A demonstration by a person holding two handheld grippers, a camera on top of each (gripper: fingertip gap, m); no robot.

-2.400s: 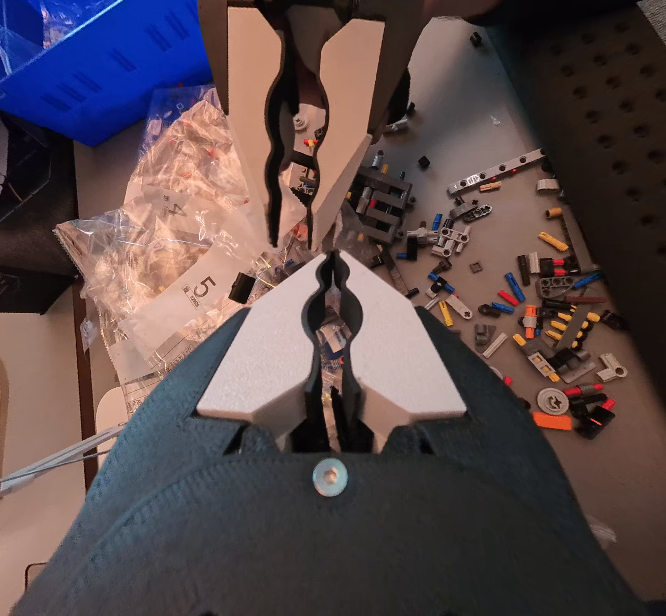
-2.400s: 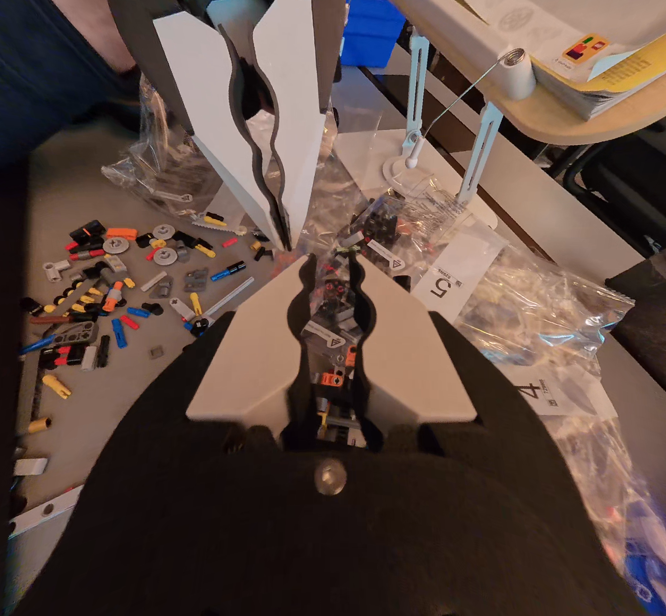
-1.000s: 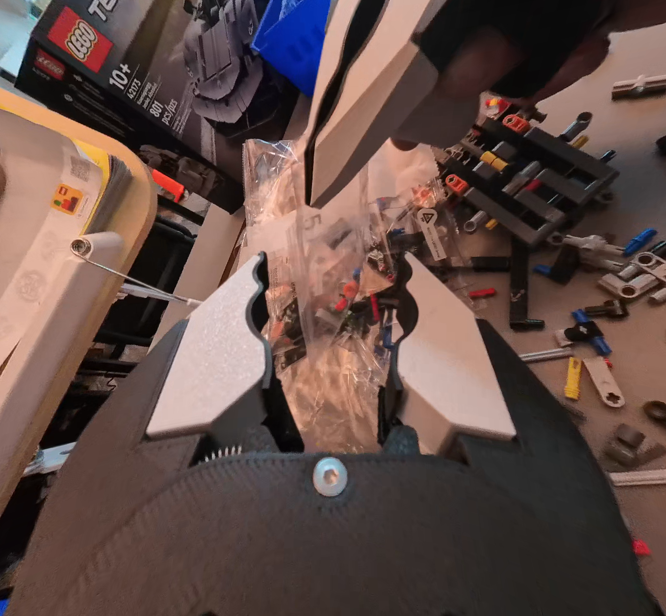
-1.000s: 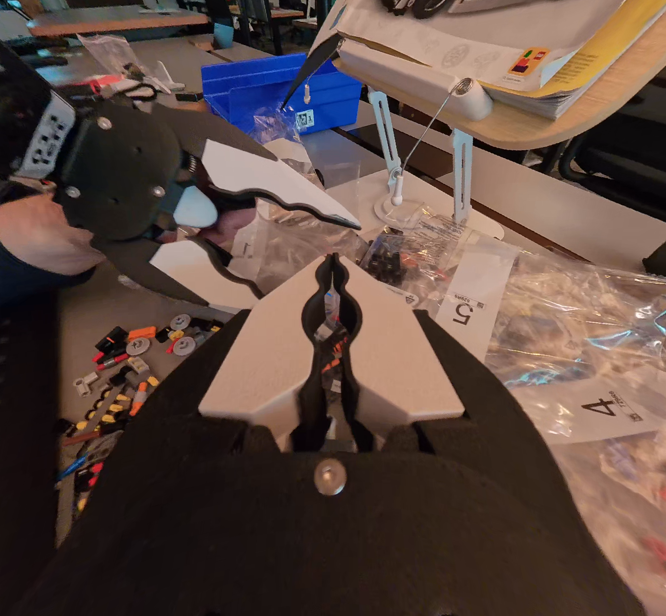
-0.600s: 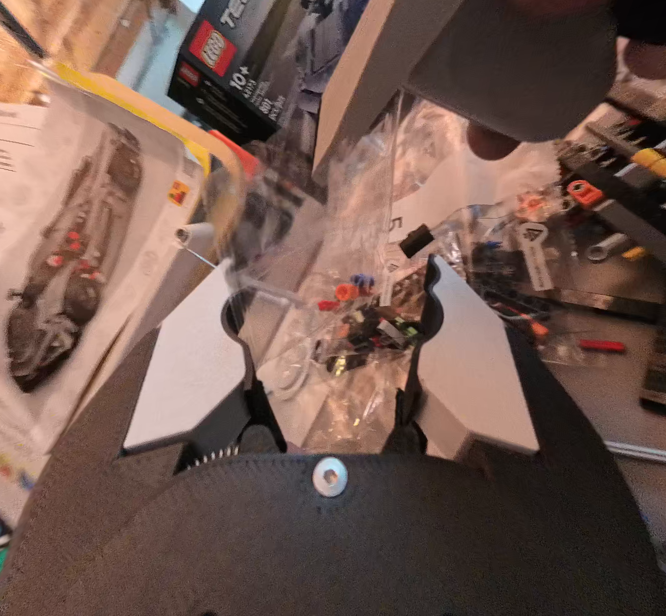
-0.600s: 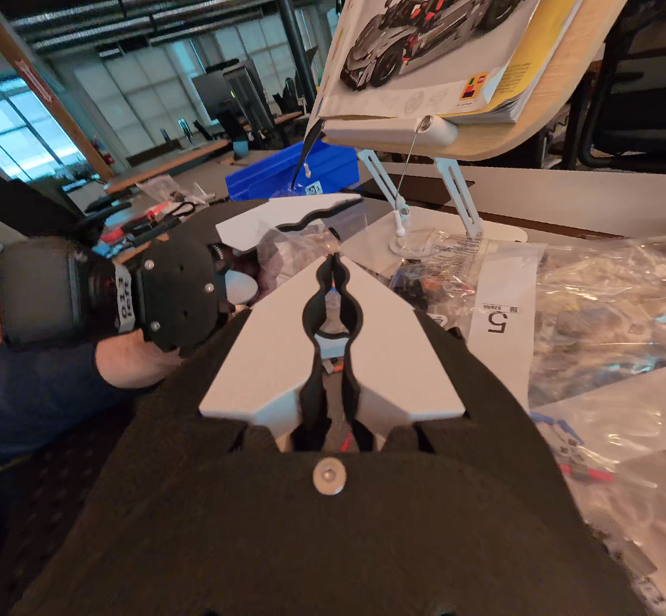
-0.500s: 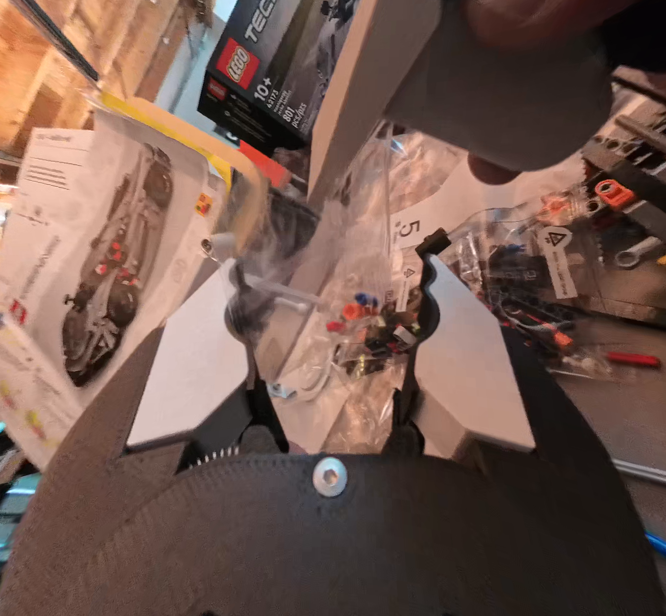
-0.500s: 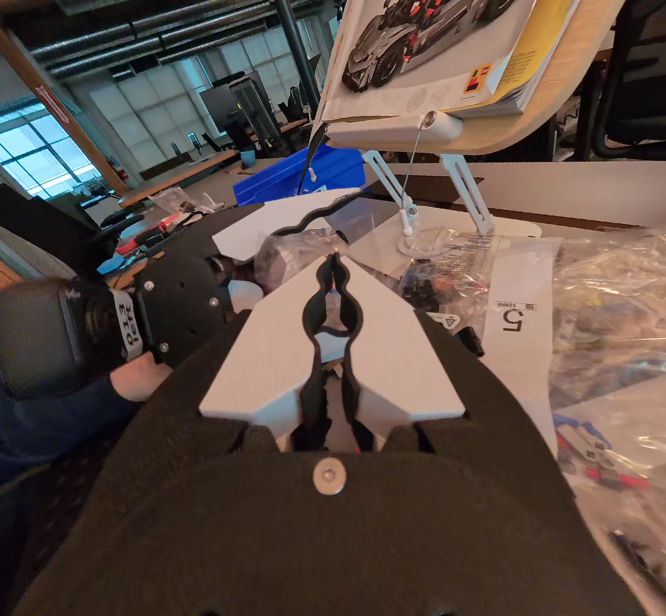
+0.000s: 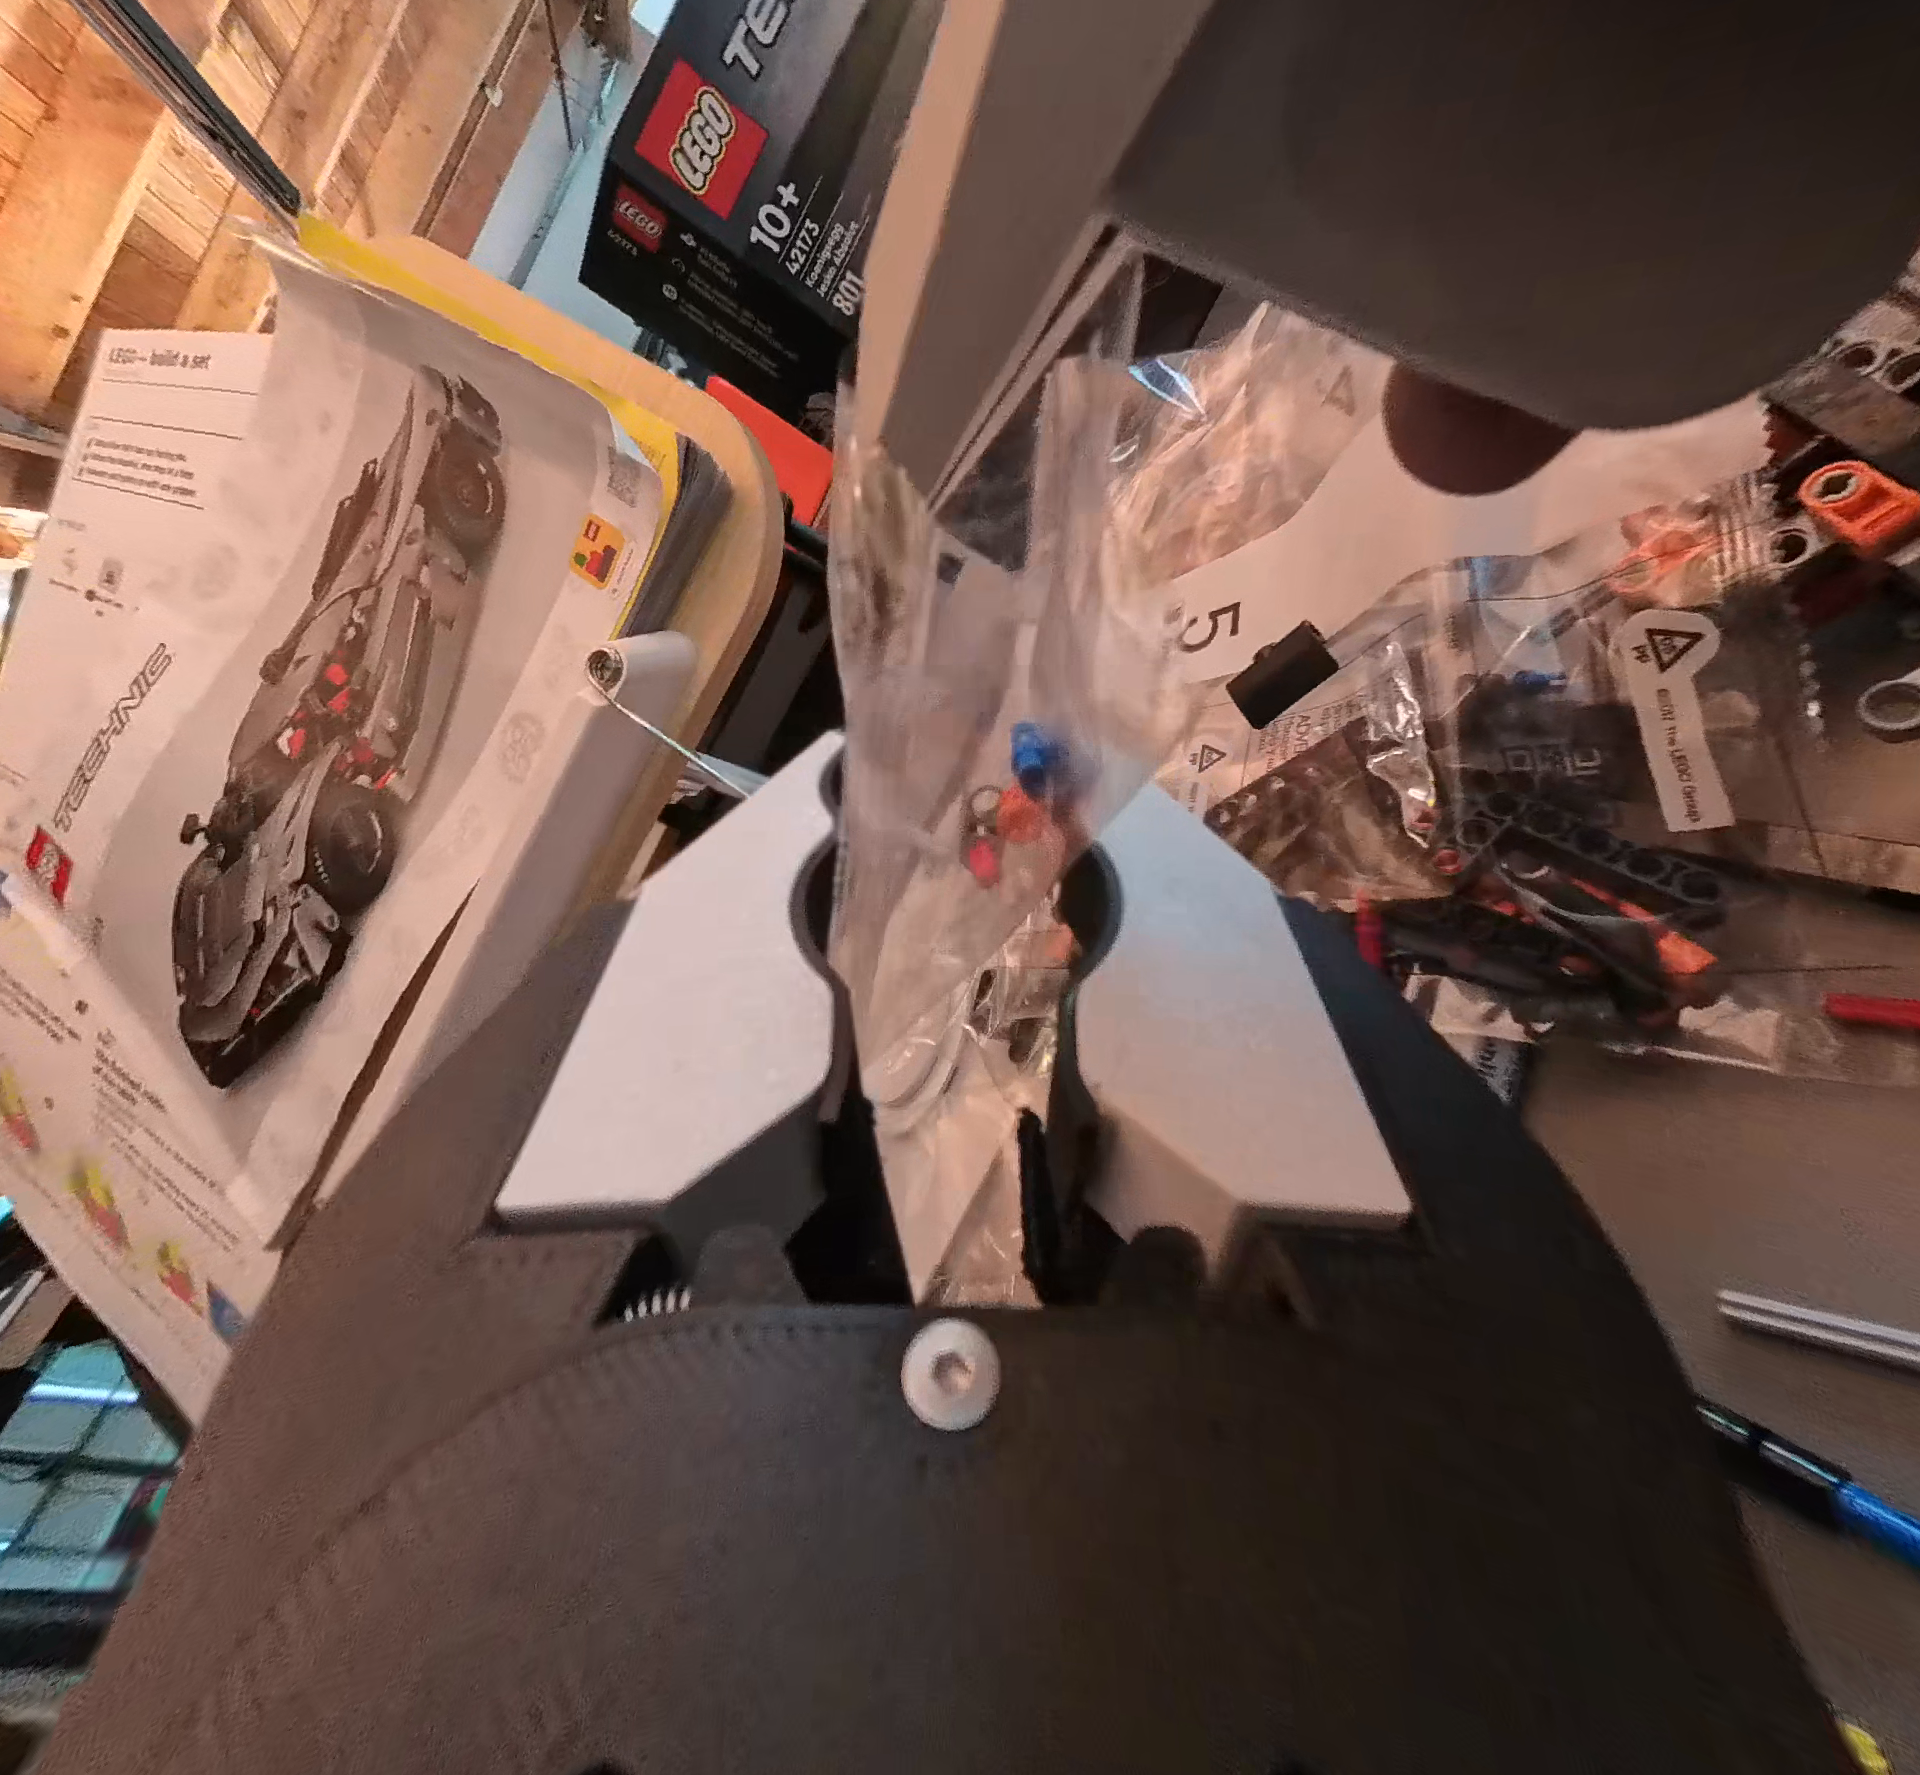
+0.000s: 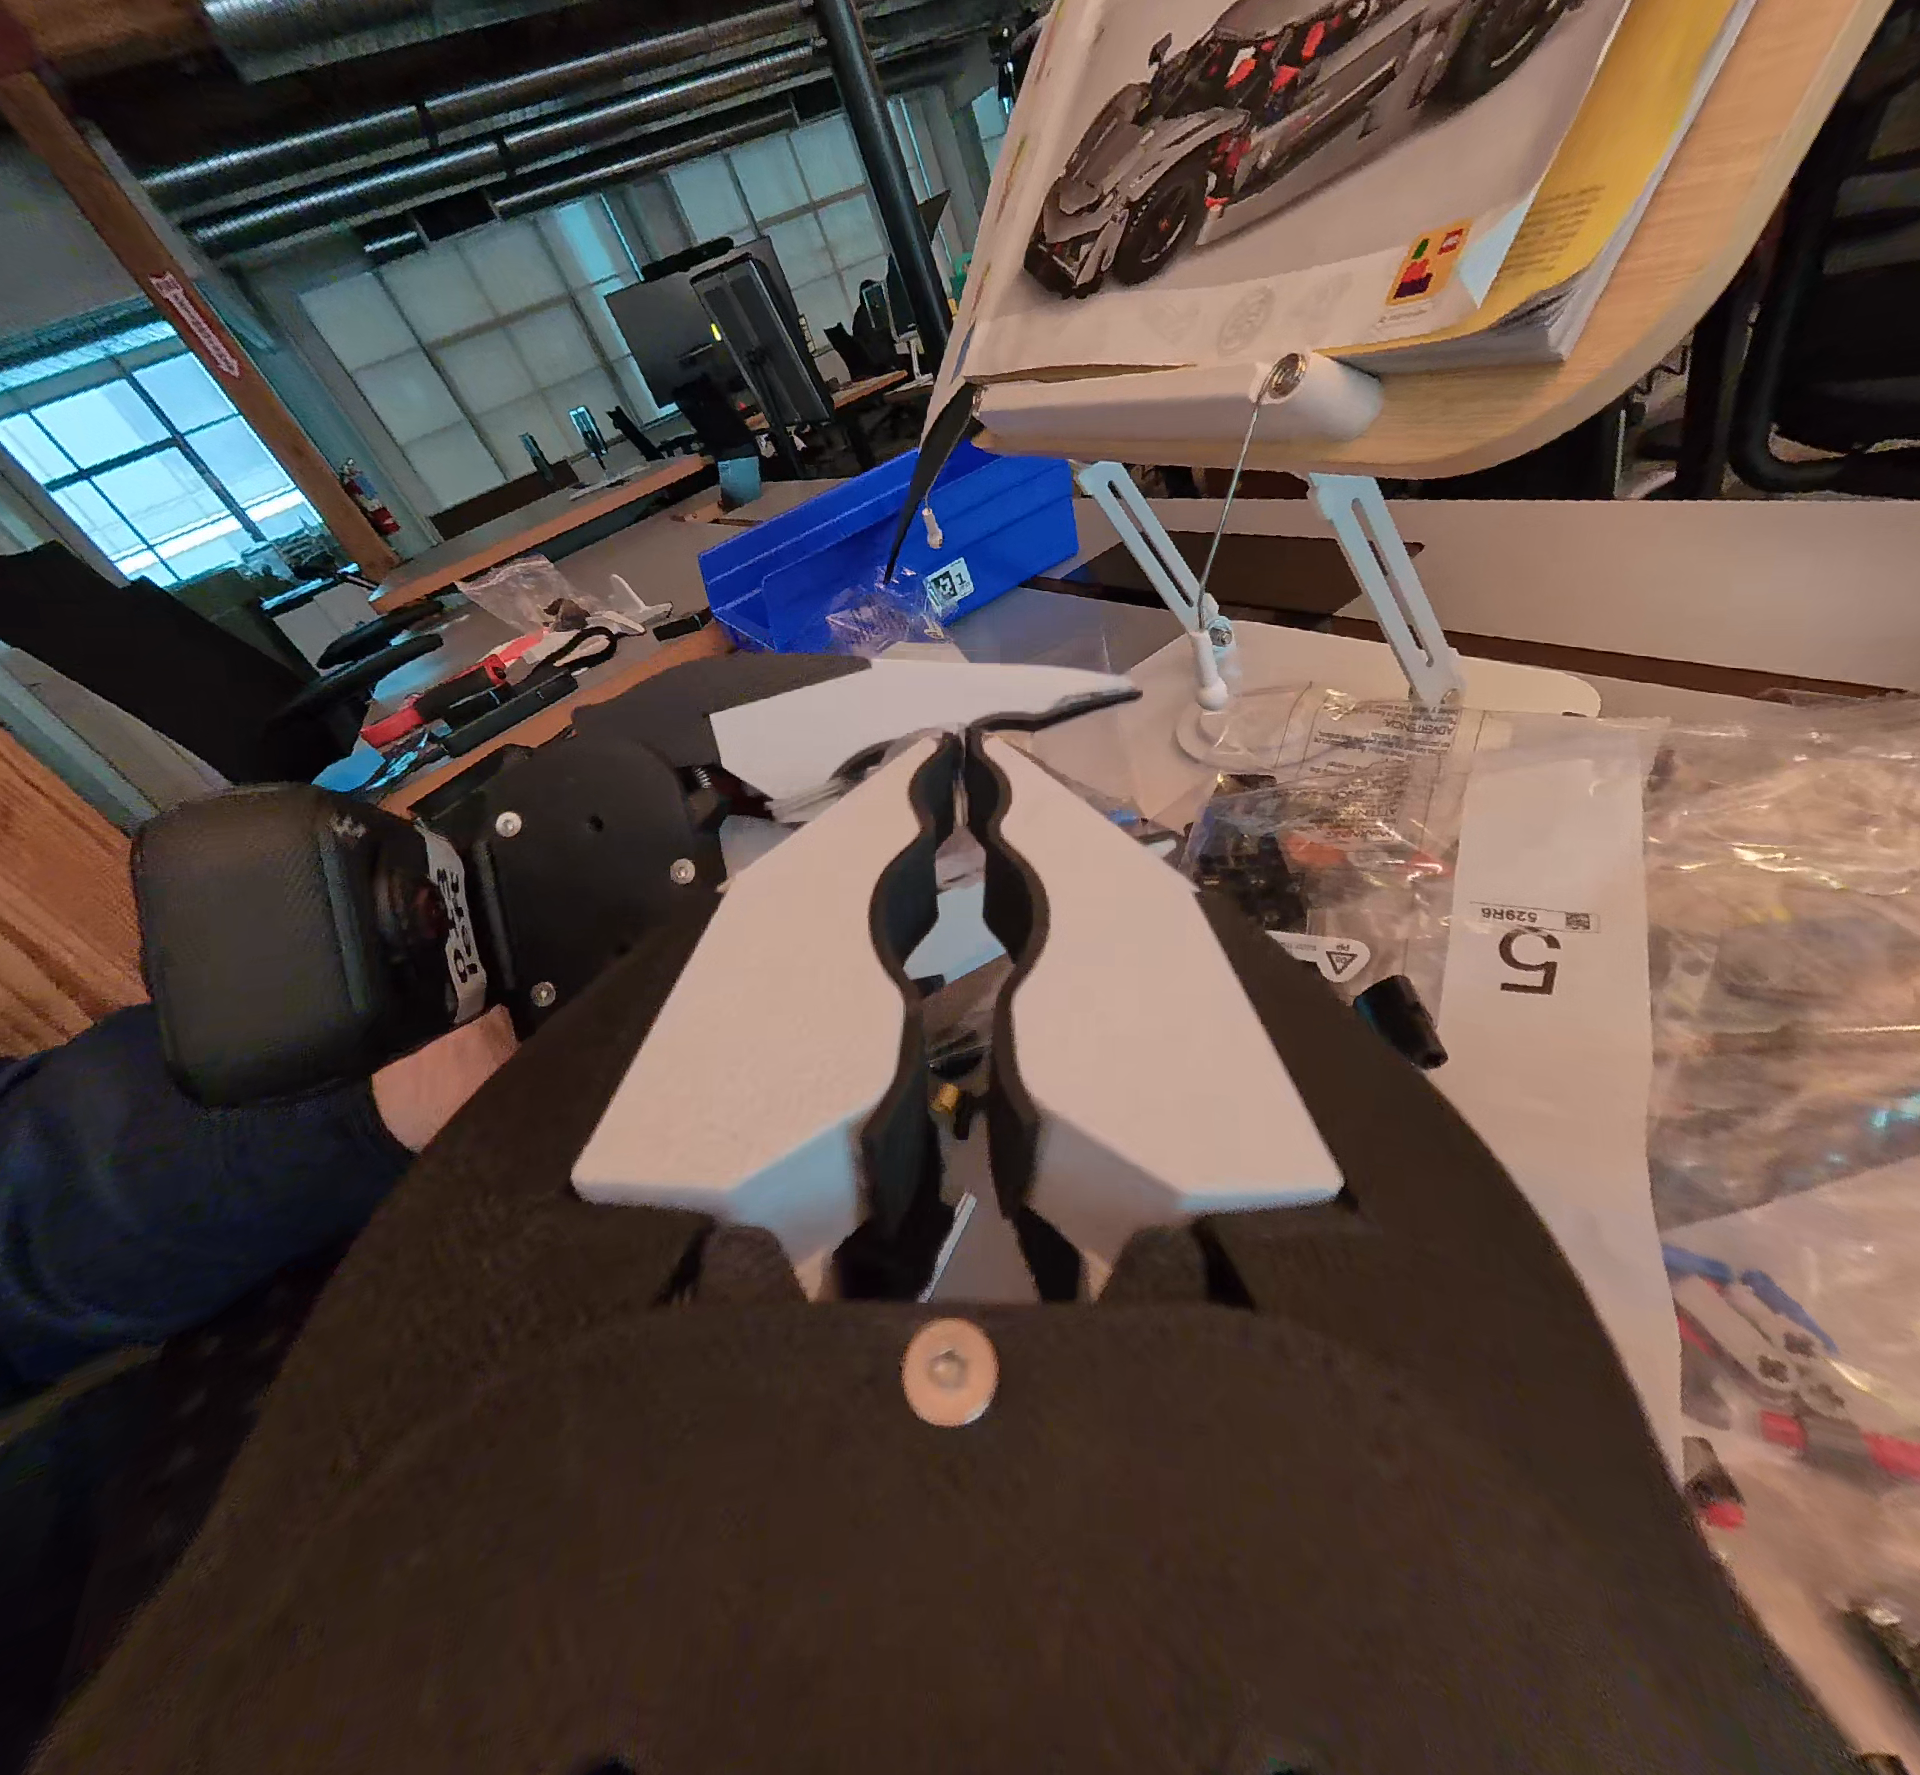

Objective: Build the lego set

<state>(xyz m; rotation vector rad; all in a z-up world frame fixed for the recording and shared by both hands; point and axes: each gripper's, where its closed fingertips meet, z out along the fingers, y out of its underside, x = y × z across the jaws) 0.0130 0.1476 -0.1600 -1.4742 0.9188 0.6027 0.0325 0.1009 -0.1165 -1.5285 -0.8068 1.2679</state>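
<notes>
A small clear bag of lego pieces (image 9: 935, 686) hangs from the tip of my right gripper, whose grey finger (image 9: 987, 167) fills the top of the left wrist view. My right gripper (image 10: 961, 738) is shut, tips touching, pinching the bag's top edge. My left gripper (image 9: 977, 769) is open with its jaws half closed around the bag's lower part, and the bag fills the gap. Blue, orange and red pieces (image 9: 1023, 795) show inside the bag. In the right wrist view the left gripper's upper finger (image 10: 914, 686) lies just behind my right tips.
Larger numbered bags (image 10: 1527, 956) of pieces lie on the table to the right, also in the left wrist view (image 9: 1507, 790). An instruction booklet (image 10: 1299, 94) rests on a stand. A lego box (image 9: 748, 146), a blue bin (image 10: 883, 530), a part-built assembly (image 9: 1849, 499) and loose pins (image 9: 1870, 1008) are nearby. Left tips to right tips: about 6 cm.
The right gripper lifted the small bag off the pile. The left gripper opened, tilted up around the hanging bag, and its jaws have narrowed on it in the last half second.
</notes>
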